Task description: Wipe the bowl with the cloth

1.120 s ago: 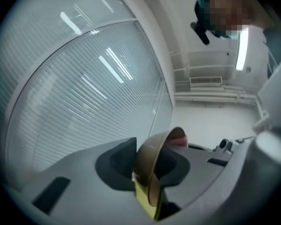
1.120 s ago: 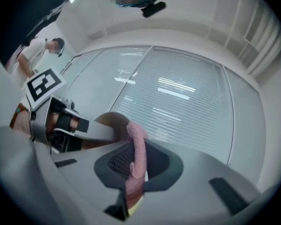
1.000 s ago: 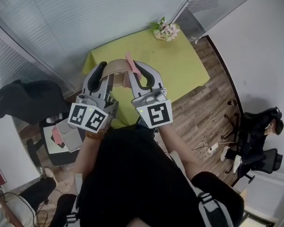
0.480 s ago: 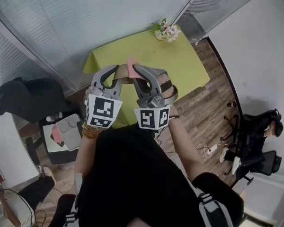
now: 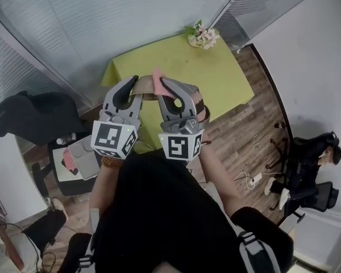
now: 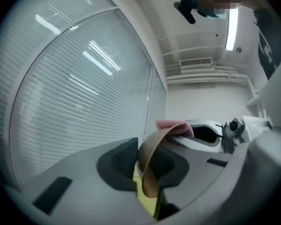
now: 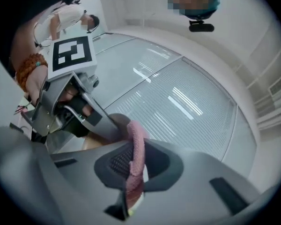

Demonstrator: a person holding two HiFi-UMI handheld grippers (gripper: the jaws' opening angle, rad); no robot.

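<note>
Holding both claws level and side by side, a person stands at the near edge of a lime-green tabletop (image 5: pixel 210 75).

- Left claw (image 5: pixel 133 90): its jaws have just been closing, with the rim of a tan bowl (image 5: pixel 145 85) between them. The pads pinch that rim, and the bowl hangs clear above the tabletop, tipped up on edge.
- Right claw (image 5: pixel 166 91): jaws pressed together on a pink cloth (image 5: pixel 157 78). The cloth stands up as a narrow fold from between the pads.
- Cloth vs bowl: the cloth sits at the right end of the bowl's rim. It seems to touch there, though the head view is too small to be sure.
- Surroundings: flowers (image 5: pixel 202 37) on the far right corner of the tabletop, a black chair (image 5: pixel 34 115) to the left, and wooden floor (image 5: pixel 244 138) to the right.
</note>
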